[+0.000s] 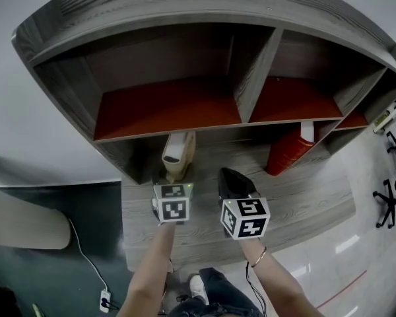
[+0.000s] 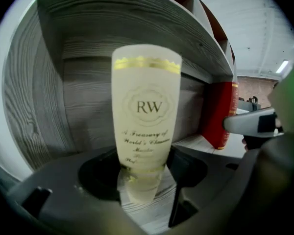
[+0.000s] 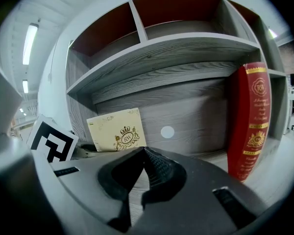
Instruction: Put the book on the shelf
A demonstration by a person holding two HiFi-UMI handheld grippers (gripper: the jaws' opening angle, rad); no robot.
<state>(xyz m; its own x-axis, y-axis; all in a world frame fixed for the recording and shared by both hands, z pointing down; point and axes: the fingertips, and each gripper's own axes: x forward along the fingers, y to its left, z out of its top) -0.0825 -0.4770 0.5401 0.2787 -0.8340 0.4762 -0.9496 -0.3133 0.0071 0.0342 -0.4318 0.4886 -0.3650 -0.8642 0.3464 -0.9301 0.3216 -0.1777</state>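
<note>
From the head view, a cream book [image 1: 178, 152] stands up on the bottom board of the gray shelf [image 1: 185, 12]. The left gripper [image 1: 175, 177] is right at it. The right gripper [image 1: 236, 180] is beside it. A red book [image 1: 289, 152] stands far to the right.

In the left gripper view, the fingers are wide open, one on each side of the cream book, not squeezing it.

In the right gripper view, the fingers are closed together with nothing between them.
</note>
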